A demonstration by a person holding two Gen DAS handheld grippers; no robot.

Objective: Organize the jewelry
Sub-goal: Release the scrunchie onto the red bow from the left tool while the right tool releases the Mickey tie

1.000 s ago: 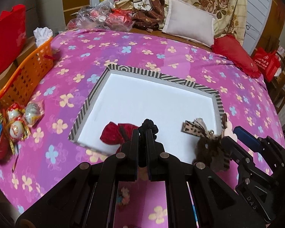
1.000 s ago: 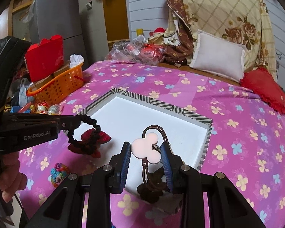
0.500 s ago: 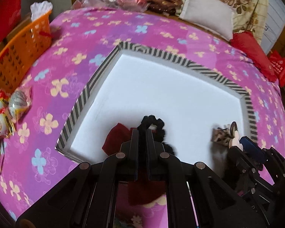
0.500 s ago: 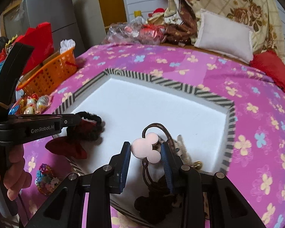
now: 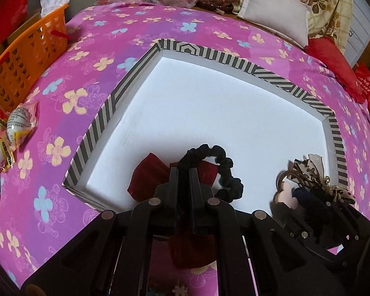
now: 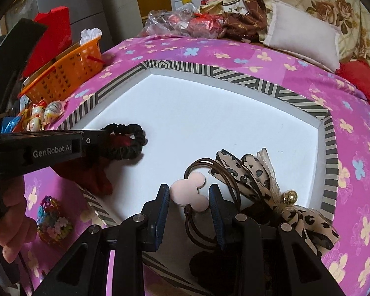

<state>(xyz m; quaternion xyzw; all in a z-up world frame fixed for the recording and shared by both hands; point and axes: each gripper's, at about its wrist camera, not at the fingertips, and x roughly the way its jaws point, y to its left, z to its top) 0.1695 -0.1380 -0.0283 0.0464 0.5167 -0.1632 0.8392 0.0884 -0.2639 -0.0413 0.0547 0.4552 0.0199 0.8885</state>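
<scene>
My left gripper (image 5: pixel 183 172) has its fingers pinched nearly together on a black scrunchie (image 5: pixel 219 170), whose loop hangs just over the near left part of the white box (image 5: pixel 135 72) with the striped rim; from the right wrist view the same scrunchie (image 6: pixel 125 143) sits at the tip of my left gripper (image 6: pixel 103 139), low over the white floor of the box (image 6: pixel 234 71). Under it lies a dark red bow (image 5: pixel 148 177), draped across the near rim and partly out onto the pink flowered bedspread (image 5: pixel 61 103). My right gripper (image 6: pixel 188 194) has its fingers moderately apart, closed on a pink mouse-head charm (image 6: pixel 190 192) tied to brown elastic bands (image 6: pixel 209 170), held low over the near right corner of the box. Just beside it, a leopard-print ribbon bow (image 6: pixel 259 180) with a gold bell (image 6: pixel 289 196) rests in that corner and trails over the rim. An orange basket (image 6: pixel 64 74) stands well to the left on the bed.
</scene>
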